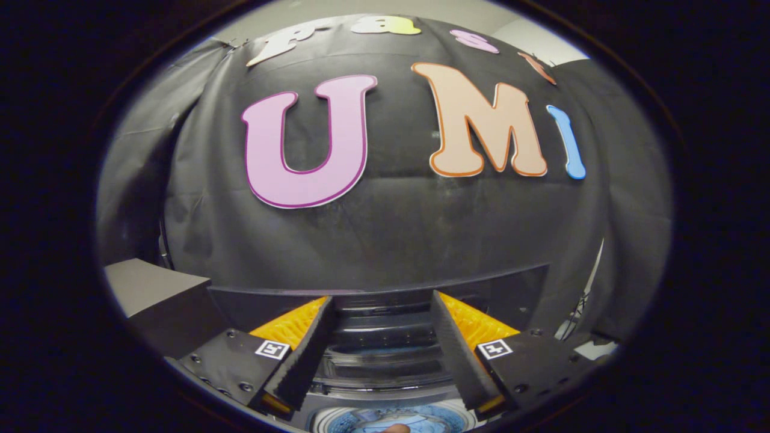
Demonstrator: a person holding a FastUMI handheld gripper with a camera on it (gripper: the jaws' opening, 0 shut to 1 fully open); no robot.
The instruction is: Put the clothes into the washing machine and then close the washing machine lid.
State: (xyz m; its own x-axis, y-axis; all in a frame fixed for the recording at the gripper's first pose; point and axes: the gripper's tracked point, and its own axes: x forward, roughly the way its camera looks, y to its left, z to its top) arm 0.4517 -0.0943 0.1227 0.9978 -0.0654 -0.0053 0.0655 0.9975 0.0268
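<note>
My gripper (382, 300) is open, its two black ribbed fingers (304, 355) spread wide with nothing between them. It hangs over the washing machine (385, 376), whose dark top and round opening lie below and between the fingers. Low in that opening something blue (421, 421) shows, either clothes or the drum; I cannot tell which. The dark lid (511, 282) stands raised behind the opening, just beyond the fingertips, against the black cloth wall.
A grey box-like surface (150, 288) sits to the left of the machine, beside the left finger. The black cloth wall (391, 228) rises close behind the lid. Cables (577, 313) hang at the far right.
</note>
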